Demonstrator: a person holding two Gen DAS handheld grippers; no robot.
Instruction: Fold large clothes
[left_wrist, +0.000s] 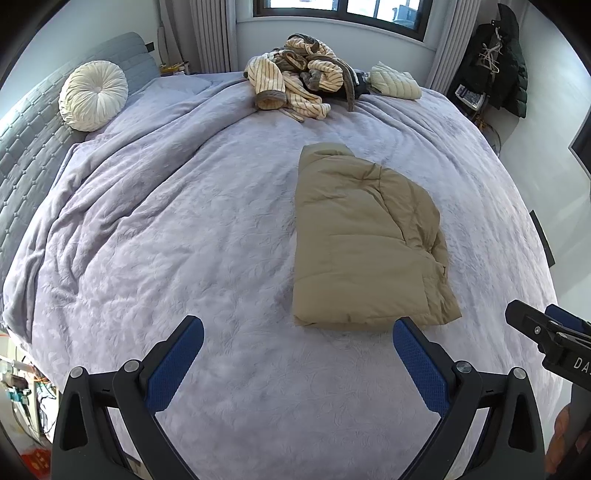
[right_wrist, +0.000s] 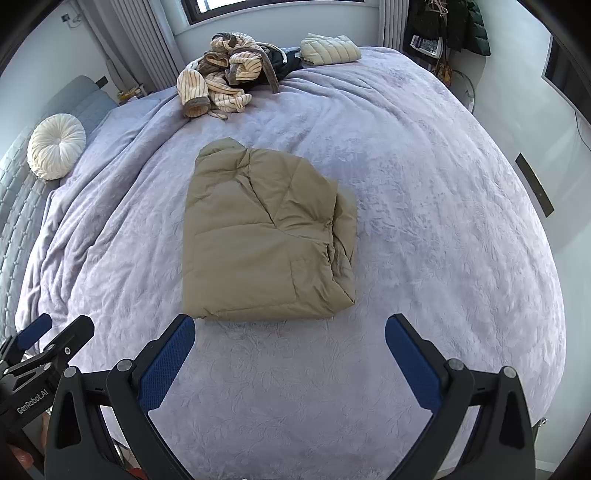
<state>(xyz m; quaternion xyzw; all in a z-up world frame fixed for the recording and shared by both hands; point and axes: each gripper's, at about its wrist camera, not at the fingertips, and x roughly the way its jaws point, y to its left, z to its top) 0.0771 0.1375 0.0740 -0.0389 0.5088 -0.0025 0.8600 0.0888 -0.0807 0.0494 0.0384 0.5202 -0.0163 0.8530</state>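
- A tan puffy jacket (right_wrist: 266, 236) is lying folded into a neat block in the middle of the bed (right_wrist: 424, 221), on the soft purple blanket.
- The left gripper (left_wrist: 298, 334) is hanging over the near part of the bed with its blue fingers (left_wrist: 177, 365) spread wide. It is holding nothing. Its right finger tip is looking like it is right at the near edge of the jacket (left_wrist: 365, 236).
- The right gripper (right_wrist: 290, 332) is also staying wide open and empty, just in front of the jacket's near edge.
- A striped robe (right_wrist: 218, 77) is sitting in a messy pile at the far side of the bed, by the window.
- A pale folded jacket (right_wrist: 330, 48) is resting next to that pile.
- A round white pillow (left_wrist: 94, 95) is leaning by the grey headboard (left_wrist: 22, 155).
- A dark coat (left_wrist: 506, 62) is hanging in the corner.
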